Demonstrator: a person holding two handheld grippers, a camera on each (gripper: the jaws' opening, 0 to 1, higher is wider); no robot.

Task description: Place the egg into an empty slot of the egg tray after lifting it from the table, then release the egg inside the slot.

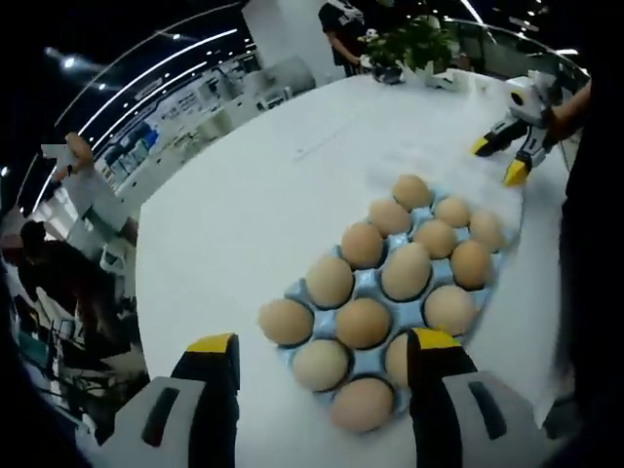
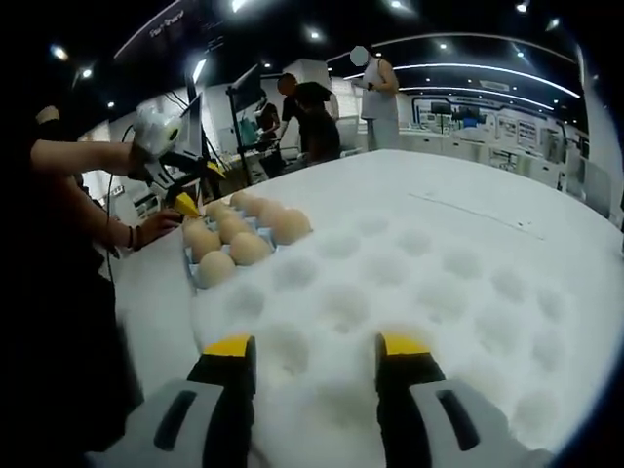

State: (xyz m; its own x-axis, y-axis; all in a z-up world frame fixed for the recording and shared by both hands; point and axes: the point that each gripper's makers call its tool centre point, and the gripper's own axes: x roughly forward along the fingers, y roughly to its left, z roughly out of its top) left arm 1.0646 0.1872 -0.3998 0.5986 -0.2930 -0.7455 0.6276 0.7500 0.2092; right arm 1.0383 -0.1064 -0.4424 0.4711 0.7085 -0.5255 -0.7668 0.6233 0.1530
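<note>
**Two open claws over a white table with a filled egg tray**

In the left gripper view, the left claw [image 1: 324, 353] has its yellow-tipped jaws spread apart, holding nothing, just above a blue egg tray [image 1: 369, 283] on a white table [image 1: 244, 205]. The tray is crowded with brown eggs [image 1: 406, 270]; one egg [image 1: 286, 321] sits at the tray's near-left edge. The right claw [image 1: 509, 156] hovers beyond the tray's far end.

In the right gripper view, the right claw [image 2: 317, 348] is also apart and empty, over a white dimpled sheet [image 2: 439, 283]. The tray [image 2: 200, 278] lies to the left, with the left claw [image 2: 183, 200] at it. People [image 2: 312, 117] stand in the background.
</note>
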